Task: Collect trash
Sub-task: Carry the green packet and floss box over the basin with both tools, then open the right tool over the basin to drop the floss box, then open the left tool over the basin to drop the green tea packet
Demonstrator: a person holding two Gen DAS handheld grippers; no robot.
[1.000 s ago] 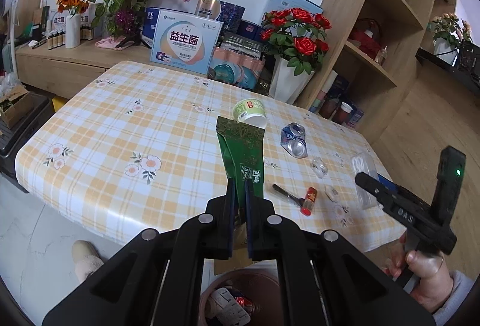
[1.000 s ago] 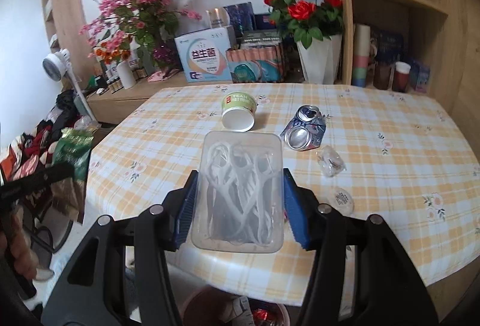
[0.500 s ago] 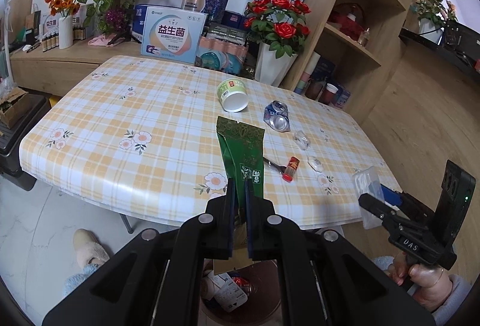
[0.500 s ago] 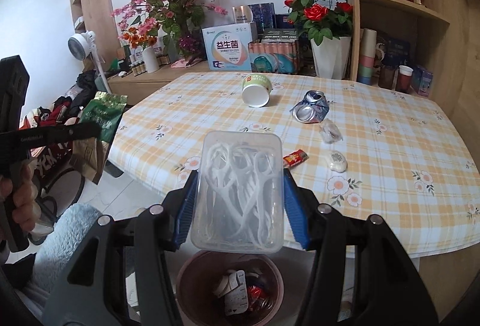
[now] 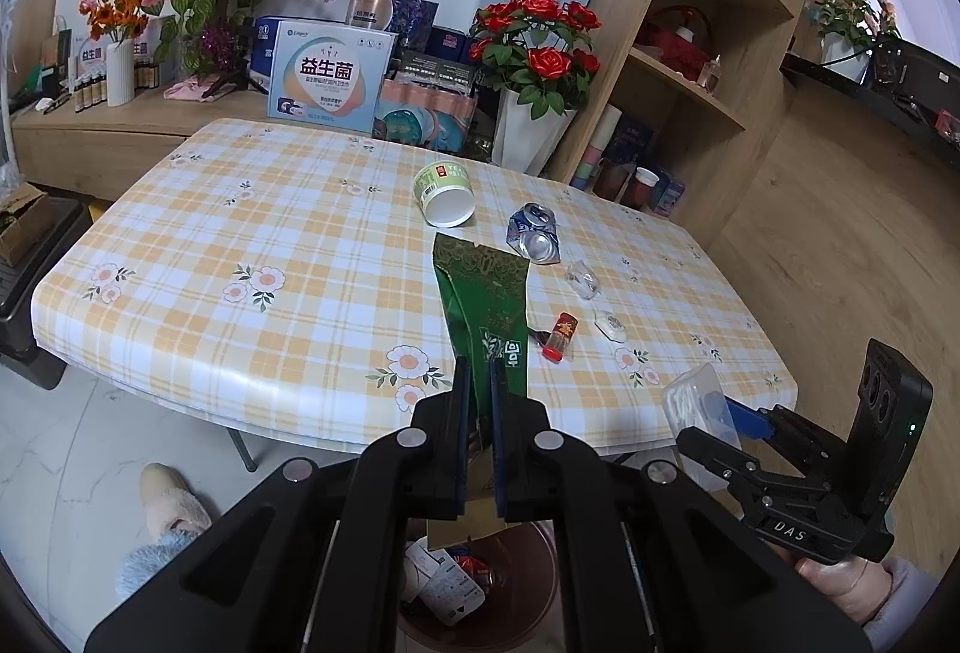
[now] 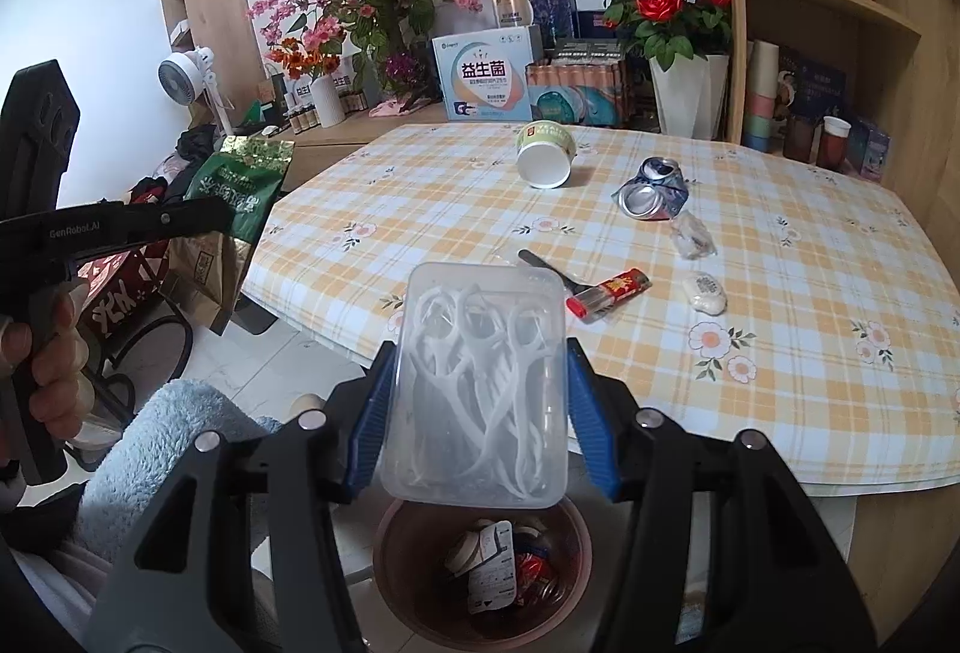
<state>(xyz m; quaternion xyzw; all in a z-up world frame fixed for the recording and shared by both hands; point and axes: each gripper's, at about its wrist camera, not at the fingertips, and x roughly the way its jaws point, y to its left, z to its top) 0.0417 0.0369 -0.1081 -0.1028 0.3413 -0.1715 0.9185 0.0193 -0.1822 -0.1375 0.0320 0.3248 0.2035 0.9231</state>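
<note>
My left gripper [image 5: 477,389] is shut on a green foil bag [image 5: 489,299], which stands upright between its fingers above a brown trash bin [image 5: 480,587]. In the right wrist view the same green bag [image 6: 240,191] hangs at the left, held by the left gripper [image 6: 207,221]. My right gripper [image 6: 477,401] is shut on a clear plastic box of white floss picks [image 6: 477,389], held over the bin [image 6: 480,569], which has wrappers in it. In the left wrist view the right gripper [image 5: 714,419] with the clear box [image 5: 696,407] sits low at the right.
On the checked table [image 6: 750,353] lie a paper cup [image 6: 543,155], a crushed can [image 6: 651,188], a clear wrapper [image 6: 693,236], a red lighter [image 6: 609,293], a dark stick [image 6: 549,266] and a white pebble-like piece [image 6: 705,293]. Vases, boxes and shelves stand behind. A slippered foot [image 5: 171,497] is on the floor.
Both grippers drew back from the table toward its near edge with their loads. The trash bin has come into fuller view under them. Little moved in the last half second.
</note>
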